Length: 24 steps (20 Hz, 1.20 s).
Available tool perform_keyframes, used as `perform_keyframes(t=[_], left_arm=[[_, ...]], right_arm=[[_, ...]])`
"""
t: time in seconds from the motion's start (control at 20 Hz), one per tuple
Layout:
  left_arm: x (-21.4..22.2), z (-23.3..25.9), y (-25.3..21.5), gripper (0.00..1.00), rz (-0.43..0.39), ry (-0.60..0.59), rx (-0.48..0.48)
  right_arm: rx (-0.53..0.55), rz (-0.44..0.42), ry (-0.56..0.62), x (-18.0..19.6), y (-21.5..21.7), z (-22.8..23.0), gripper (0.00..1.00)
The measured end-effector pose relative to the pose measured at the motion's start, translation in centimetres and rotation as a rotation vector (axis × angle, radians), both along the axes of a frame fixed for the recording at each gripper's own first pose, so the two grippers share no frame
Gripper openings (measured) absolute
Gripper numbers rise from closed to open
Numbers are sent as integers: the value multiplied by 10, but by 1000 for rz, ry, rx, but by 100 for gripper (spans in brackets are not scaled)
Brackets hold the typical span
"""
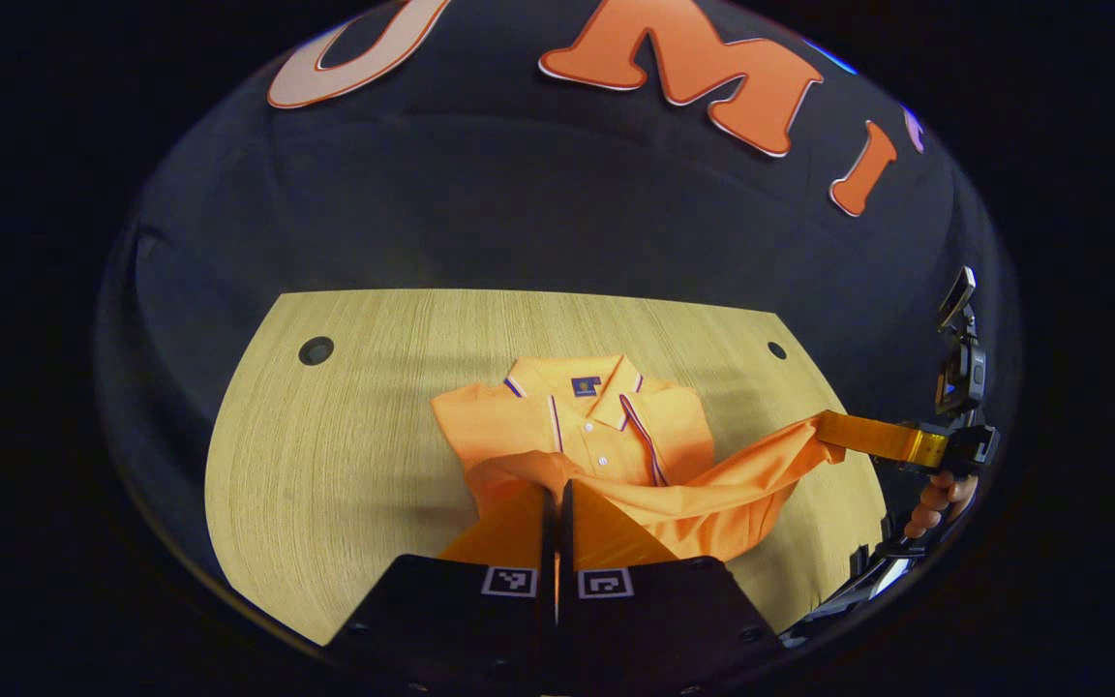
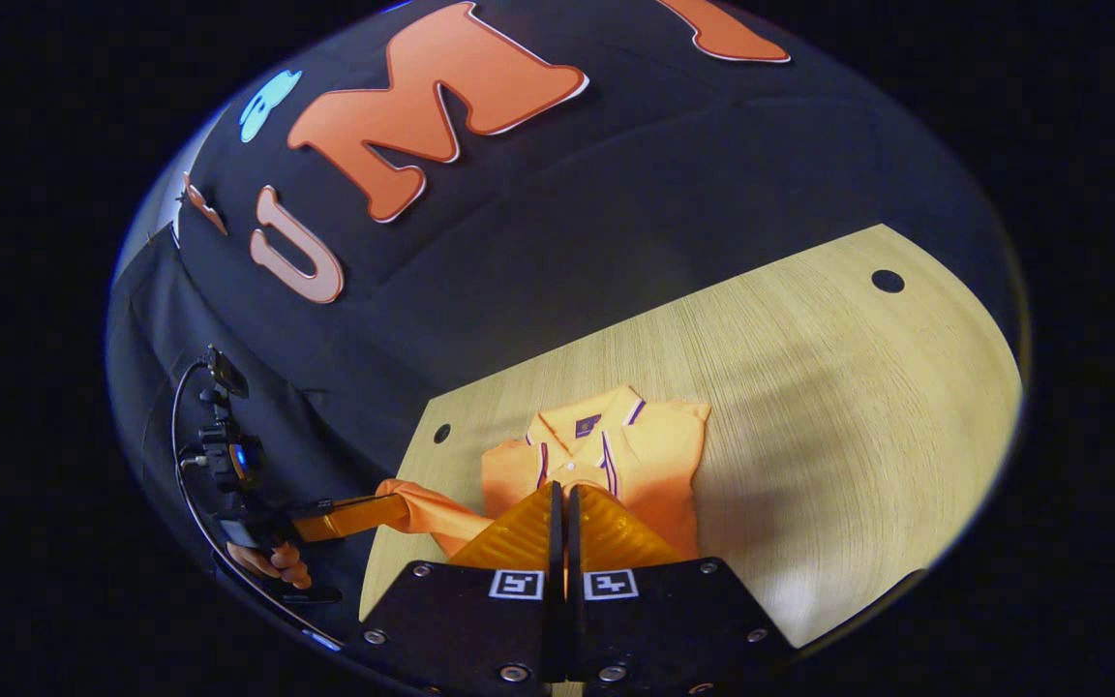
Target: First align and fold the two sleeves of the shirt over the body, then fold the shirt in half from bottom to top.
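Left gripper: its two fingers are pressed together on the bottom hem of the shirt, cloth pinched between them, lifted off the table. It also shows far off in the right gripper view, clamped on the hem's other corner, with a hand behind it.
Right gripper: fingers closed to a thin slit; cloth hangs at the tips. In the left gripper view it is seen holding a raised corner of the hem, a hand behind it.
Shirt: orange polo, lying collar-away in the middle of the wooden table. Collar and button strip rest flat; the lower part is raised and stretched between the two grippers.
Sleeves: both seem already folded in, since the body has a narrow, straight outline. I judge this from the shape; the sleeves themselves are hard to pick out.
Step in hand: the last fold, bottom to top. The hem is up but not yet laid on the chest.
Next move calls for: carrying both corners forward together at even height, keeping the hem taut and level, then lowering it so it lines up near the shoulders before letting go.
Risk: uneven travel would skew the fold.
Count: one shirt, one table, two grippers, two hands, two holes in the tabletop.
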<state>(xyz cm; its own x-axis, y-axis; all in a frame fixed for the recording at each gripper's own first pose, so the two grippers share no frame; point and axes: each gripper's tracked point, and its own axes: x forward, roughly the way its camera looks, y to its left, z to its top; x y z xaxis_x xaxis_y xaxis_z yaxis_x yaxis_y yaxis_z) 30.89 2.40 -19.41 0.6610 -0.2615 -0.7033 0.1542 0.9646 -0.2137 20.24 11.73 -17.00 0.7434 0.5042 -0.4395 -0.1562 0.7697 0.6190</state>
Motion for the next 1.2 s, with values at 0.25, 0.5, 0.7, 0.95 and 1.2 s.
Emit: perform_keyframes(t=[0.25, 0.5, 0.7, 0.95, 1.2], left_arm=[[62, -22, 15, 1, -5, 28, 3], [109, -48, 21, 1, -26, 42, 52], [124, -74, 29, 2, -8, 67, 101], [124, -92, 55, 24, 62, 112, 178], [108, -55, 64, 97, 125, 32, 174]], right_arm=[[-29, -42, 24, 58, -1, -8, 1], [-82, -78, 77, 96, -2, -35, 1], [-149, -120, 141, 122, -12, -61, 1], [-185, -103, 226, 122, -21, -78, 3], [-301, -76, 106, 104, -28, -57, 83]])
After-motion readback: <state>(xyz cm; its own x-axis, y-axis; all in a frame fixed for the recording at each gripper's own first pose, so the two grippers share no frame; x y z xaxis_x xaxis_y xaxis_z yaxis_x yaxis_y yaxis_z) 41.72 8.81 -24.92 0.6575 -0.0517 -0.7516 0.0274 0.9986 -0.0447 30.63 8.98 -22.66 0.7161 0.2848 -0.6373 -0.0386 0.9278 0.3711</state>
